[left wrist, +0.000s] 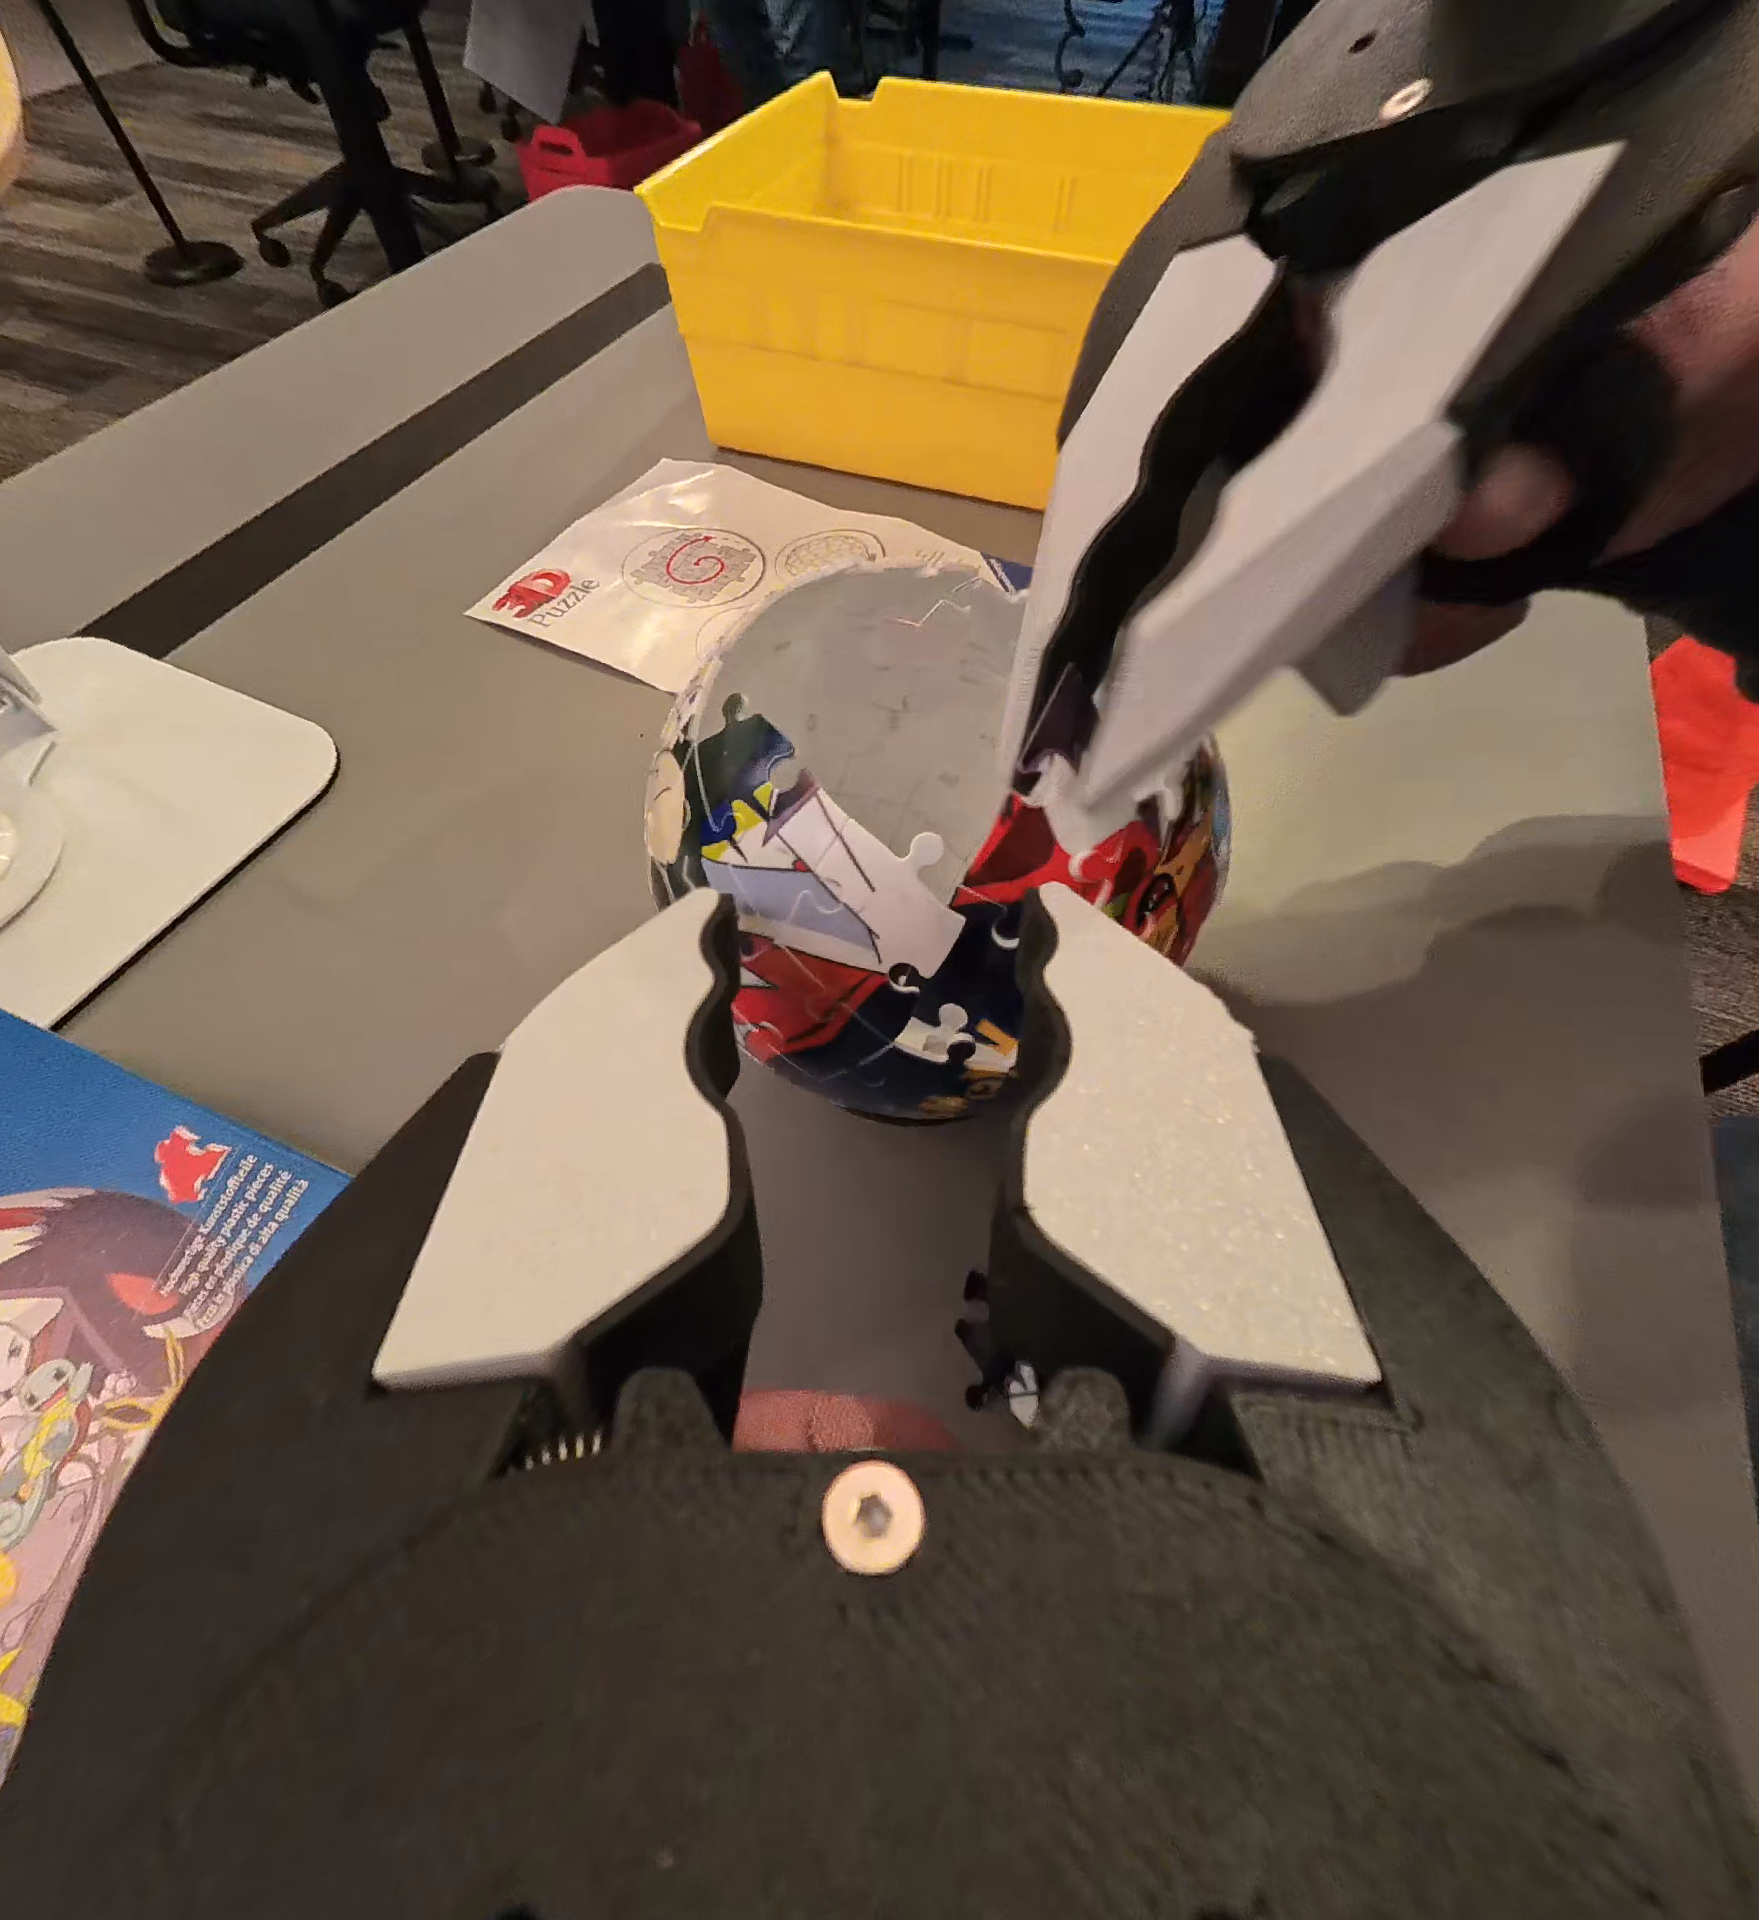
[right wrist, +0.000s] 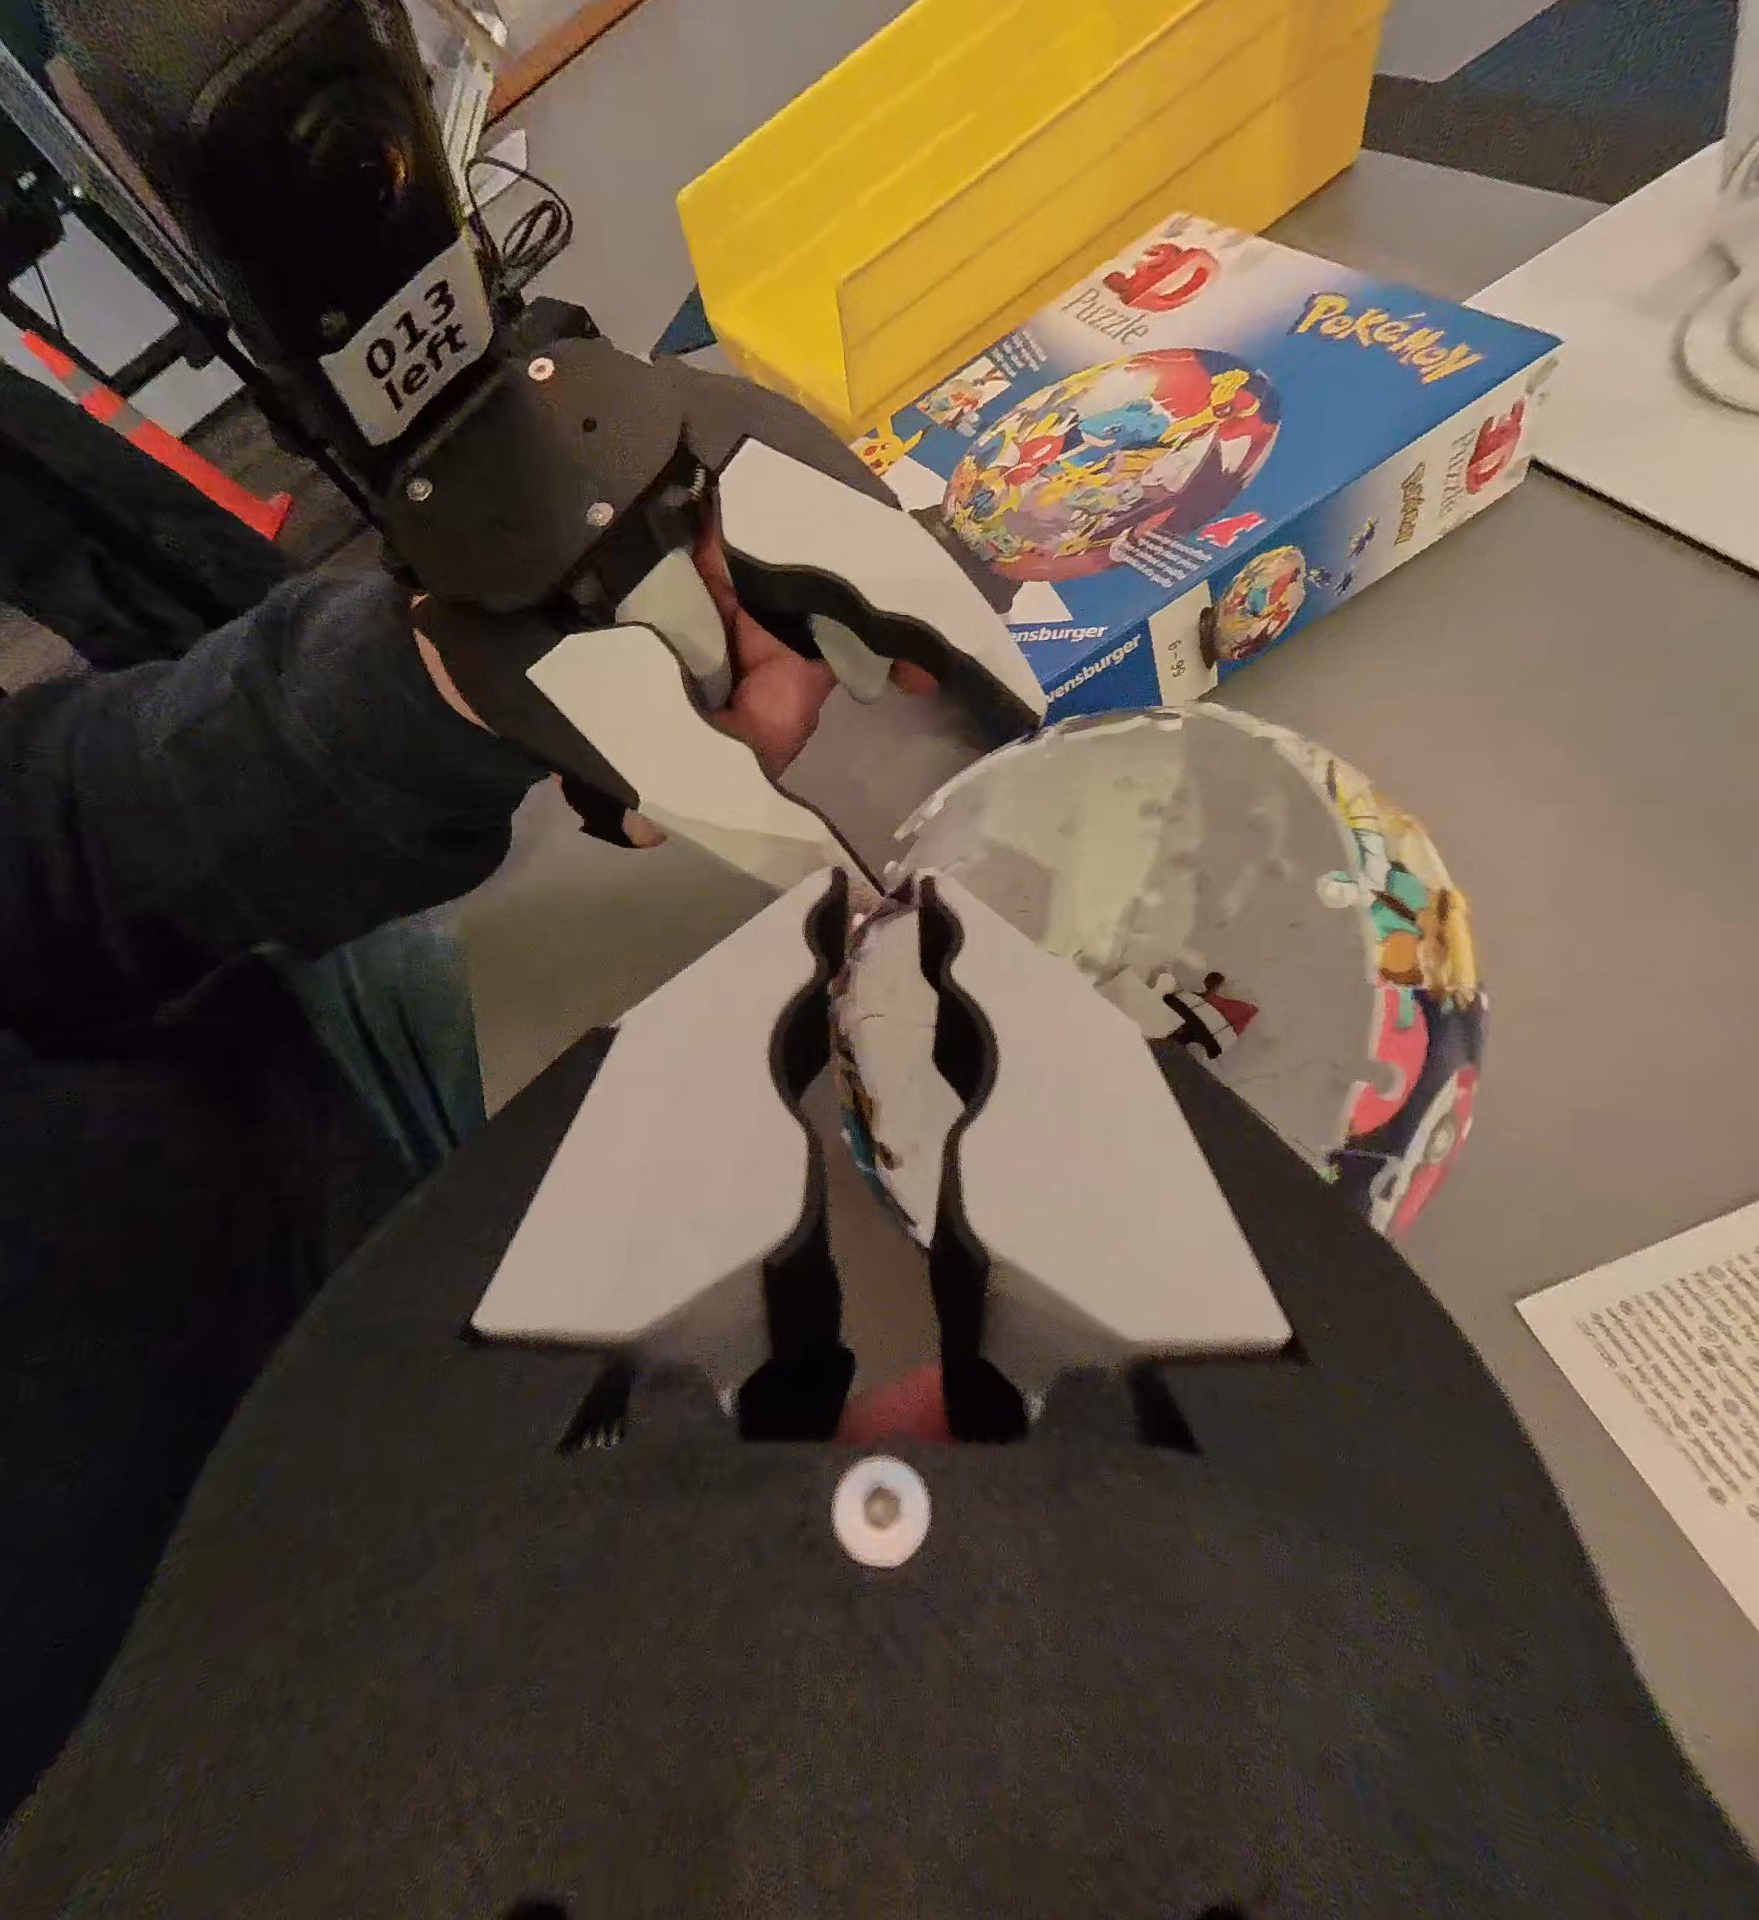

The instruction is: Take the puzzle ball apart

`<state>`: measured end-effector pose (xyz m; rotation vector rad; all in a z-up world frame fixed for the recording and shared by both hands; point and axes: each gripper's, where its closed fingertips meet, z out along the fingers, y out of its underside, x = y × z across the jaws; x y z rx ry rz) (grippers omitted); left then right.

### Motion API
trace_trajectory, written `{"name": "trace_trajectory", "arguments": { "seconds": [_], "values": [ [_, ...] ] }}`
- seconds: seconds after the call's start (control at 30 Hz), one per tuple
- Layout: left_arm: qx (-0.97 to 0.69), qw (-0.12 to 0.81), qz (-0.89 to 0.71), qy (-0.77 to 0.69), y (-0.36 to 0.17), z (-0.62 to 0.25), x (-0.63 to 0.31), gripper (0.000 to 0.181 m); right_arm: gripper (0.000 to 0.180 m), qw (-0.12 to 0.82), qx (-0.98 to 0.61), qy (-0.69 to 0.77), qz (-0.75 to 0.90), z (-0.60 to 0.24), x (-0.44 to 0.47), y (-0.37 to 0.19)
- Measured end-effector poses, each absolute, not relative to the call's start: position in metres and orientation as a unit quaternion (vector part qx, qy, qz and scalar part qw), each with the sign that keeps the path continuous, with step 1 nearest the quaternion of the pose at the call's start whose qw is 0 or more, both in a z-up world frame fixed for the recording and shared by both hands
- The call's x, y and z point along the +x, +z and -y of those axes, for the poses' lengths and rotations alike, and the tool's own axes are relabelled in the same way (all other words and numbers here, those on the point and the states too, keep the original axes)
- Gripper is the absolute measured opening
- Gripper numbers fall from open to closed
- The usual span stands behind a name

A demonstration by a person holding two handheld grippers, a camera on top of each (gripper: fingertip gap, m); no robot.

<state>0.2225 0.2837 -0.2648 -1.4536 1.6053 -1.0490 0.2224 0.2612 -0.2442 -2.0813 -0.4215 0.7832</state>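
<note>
A smooth grey tabletop (left wrist: 459,790) fills the foreground under dim warm light. Beyond it lie grey wood-grain flooring (left wrist: 13,322) and black wheeled office chairs (left wrist: 355,156).

I see puzzle ball (left wrist: 854,935) with multicolour cartoon print outside, plain grey inside; bin (left wrist: 885,312) yellow; puzzle box (right wrist: 1270,468) blue; table (left wrist: 439,831) grey.

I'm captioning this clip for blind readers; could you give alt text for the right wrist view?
The right gripper pinches the rim of a half-open puzzle ball on a grey table; the left gripper hangs open beside it. Behind lie the puzzle box and a yellow bin.
</note>
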Motion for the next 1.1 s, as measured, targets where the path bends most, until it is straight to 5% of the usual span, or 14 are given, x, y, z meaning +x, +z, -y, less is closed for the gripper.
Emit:
{"name": "trace_trajectory", "arguments": {
  "seconds": [0.1, 0.47, 0.67, 0.8, 0.97, 1.1],
  "values": [
    [-0.561, 0.367, -0.615, -0.416, -0.261, -0.284, 0.222, 0.053, 0.001, 0.445, -0.815, 0.338, 0.154, -0.264, 0.226, -0.238],
    [-0.528, 0.401, -0.623, -0.416, -0.244, -0.268, 0.223, 0.052, 0.001, 0.552, -0.740, 0.361, 0.132, -0.246, 0.250, -0.198],
    [-0.548, 0.399, -0.624, -0.388, -0.253, -0.279, 0.222, 0.063, 0.000, 0.658, -0.733, 0.162, 0.058, -0.214, 0.359, -0.151],
    [-0.580, 0.400, -0.594, -0.389, -0.259, -0.293, 0.223, 0.055, 0.000, 0.621, -0.781, -0.064, -0.026, -0.172, 0.484, -0.164],
    [-0.600, 0.383, -0.582, -0.393, -0.268, -0.294, 0.228, 0.052, 0.035, 0.524, -0.843, -0.095, -0.077, -0.147, 0.544, -0.213],
    [-0.605, 0.383, -0.587, -0.377, -0.275, -0.292, 0.229, 0.048, 0.033, 0.532, -0.835, -0.132, -0.043, -0.152, 0.525, -0.201]
  ]
}}
